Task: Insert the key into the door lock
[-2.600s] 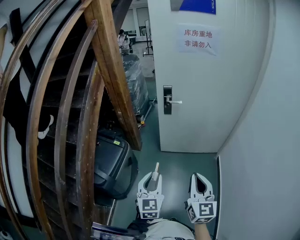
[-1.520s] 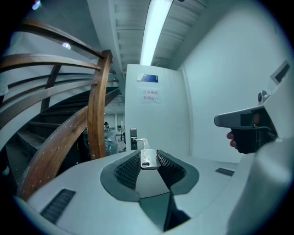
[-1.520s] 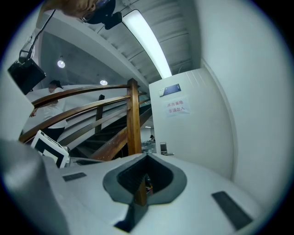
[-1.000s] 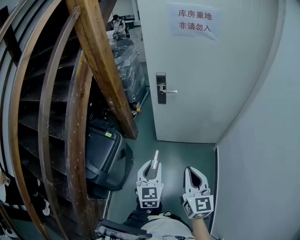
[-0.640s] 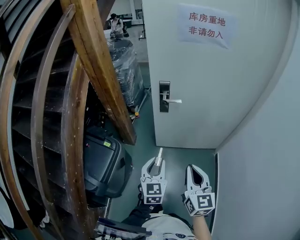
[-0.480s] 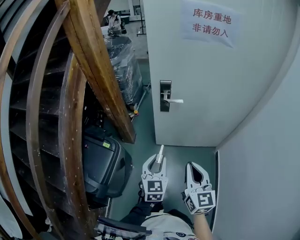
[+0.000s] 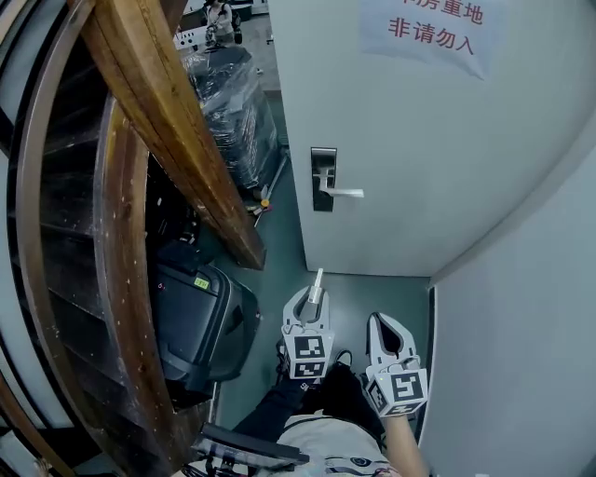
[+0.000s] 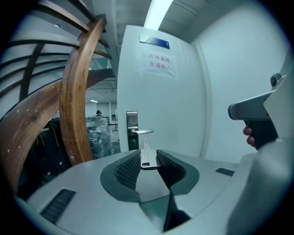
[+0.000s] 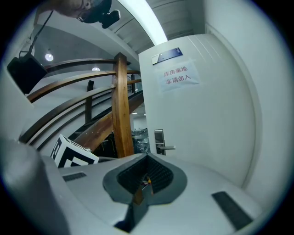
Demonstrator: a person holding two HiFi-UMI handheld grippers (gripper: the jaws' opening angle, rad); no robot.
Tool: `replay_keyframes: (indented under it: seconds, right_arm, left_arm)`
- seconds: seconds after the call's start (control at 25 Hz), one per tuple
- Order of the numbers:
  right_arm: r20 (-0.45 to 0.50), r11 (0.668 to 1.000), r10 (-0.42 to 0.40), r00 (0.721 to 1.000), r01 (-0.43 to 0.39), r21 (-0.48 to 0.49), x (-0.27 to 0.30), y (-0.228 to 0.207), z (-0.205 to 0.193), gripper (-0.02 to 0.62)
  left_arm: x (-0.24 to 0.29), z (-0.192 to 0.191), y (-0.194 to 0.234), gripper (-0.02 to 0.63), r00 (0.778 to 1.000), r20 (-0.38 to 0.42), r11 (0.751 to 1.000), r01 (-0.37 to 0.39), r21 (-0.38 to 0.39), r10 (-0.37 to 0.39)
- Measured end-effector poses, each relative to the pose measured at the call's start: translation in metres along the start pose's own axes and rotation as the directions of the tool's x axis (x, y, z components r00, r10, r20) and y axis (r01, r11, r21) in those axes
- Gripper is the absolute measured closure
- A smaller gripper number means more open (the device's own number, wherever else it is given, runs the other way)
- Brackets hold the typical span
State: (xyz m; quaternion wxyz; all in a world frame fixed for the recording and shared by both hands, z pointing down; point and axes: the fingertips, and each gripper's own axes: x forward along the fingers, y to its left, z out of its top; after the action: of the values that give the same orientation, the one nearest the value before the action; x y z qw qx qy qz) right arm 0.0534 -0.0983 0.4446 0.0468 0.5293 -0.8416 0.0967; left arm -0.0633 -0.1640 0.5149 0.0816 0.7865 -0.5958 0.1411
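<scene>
Key (image 7: 317, 282) sits pinched between the closed jaws of the left hand-held gripper (image 7: 312, 303), its blade sticking out past the tips and aimed at the door (image 7: 419, 168).

At far left, a curved wooden stair rail (image 7: 168, 121) slopes down across the head view. A black case (image 7: 196, 321) sits on the floor (image 7: 349, 298) beneath it, and a plastic-wrapped pallet (image 7: 228, 102) stands farther back.

The left hand-held gripper is held low, near the person's body. The door lock (image 7: 323, 179) is ahead of it and well apart from the key. The lock is a dark plate at the door's left edge, with a lever handle pointing right. A paper sign (image 7: 436, 28) hangs higher on the door.

The right hand-held gripper (image 7: 379, 319) is just beside the left one. Its jaws are closed on nothing, and it is next to the pale wall (image 7: 521, 326).
</scene>
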Motion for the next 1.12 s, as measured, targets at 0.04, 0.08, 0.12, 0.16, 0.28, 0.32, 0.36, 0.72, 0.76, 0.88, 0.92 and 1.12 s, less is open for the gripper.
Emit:
replay_keyframes:
  seconds: [0.04, 0.08, 0.12, 0.16, 0.28, 0.32, 0.36, 0.72, 0.76, 0.88, 0.92, 1.12]
  right_arm:
    - [-0.002, 1.0, 0.006, 1.0, -0.006, 0.004, 0.006, -0.007, -0.001, 0.589]
    - [-0.005, 1.0, 0.013, 1.0, -0.013, 0.008, 0.012, -0.014, -0.002, 0.589]
    - [-0.008, 1.0, 0.023, 1.0, -0.023, 0.011, 0.018, -0.02, -0.002, 0.589]
    - [-0.01, 0.999, 0.035, 0.999, -0.035, 0.01, 0.025, -0.026, -0.001, 0.589]
    - [-0.006, 0.997, 0.071, 0.997, -0.071, 0.001, 0.049, -0.043, 0.006, 0.589]
    - [-0.004, 0.997, 0.082, 0.997, -0.082, 0.0, 0.056, -0.047, 0.009, 0.589]
    - [-0.004, 0.996, 0.091, 0.996, -0.091, -0.002, 0.064, -0.051, 0.01, 0.589]
    - [-0.009, 0.996, 0.089, 0.996, -0.089, -0.026, 0.121, -0.073, -0.014, 0.589]
    - [-0.004, 0.996, 0.085, 0.996, -0.085, -0.031, 0.127, -0.074, -0.02, 0.589]
    - [0.016, 0.997, 0.067, 0.998, -0.067, -0.04, 0.143, -0.078, -0.04, 0.589]
    - [0.021, 0.997, 0.062, 0.998, -0.061, -0.042, 0.148, -0.08, -0.047, 0.589]
    - [0.029, 0.998, 0.039, 0.999, -0.038, -0.054, 0.162, -0.092, -0.076, 0.589]
  left_arm:
    - [0.01, 0.0, 0.001, 0.489, 1.0, -0.004, 1.0, -0.011, 0.0, 0.011]
    - [0.019, 0.001, 0.001, 0.488, 1.0, -0.009, 1.0, -0.021, 0.0, 0.021]
    - [0.027, 0.001, 0.001, 0.488, 0.999, -0.013, 1.0, -0.031, -0.004, 0.031]
    - [0.036, 0.003, 0.001, 0.488, 0.999, -0.015, 0.999, -0.041, -0.012, 0.041]
    - [0.062, 0.008, 0.003, 0.488, 0.997, -0.02, 0.996, -0.077, -0.042, 0.076]
    - [0.07, 0.009, 0.004, 0.488, 0.996, -0.025, 0.995, -0.087, -0.048, 0.086]
    - [0.078, 0.009, 0.005, 0.488, 0.995, -0.029, 0.994, -0.097, -0.051, 0.096]
    - [0.15, -0.005, 0.026, 0.489, 0.994, -0.004, 0.992, -0.11, -0.064, 0.11]
    - [0.159, -0.008, 0.028, 0.488, 0.994, 0.008, 0.993, -0.105, -0.062, 0.105]
    - [0.189, -0.018, 0.038, 0.488, 0.995, 0.036, 0.995, -0.091, -0.048, 0.093]
    - [0.198, -0.021, 0.042, 0.488, 0.995, 0.039, 0.995, -0.089, -0.045, 0.091]
    - [0.239, -0.037, 0.059, 0.488, 0.994, 0.052, 0.994, -0.096, -0.049, 0.098]
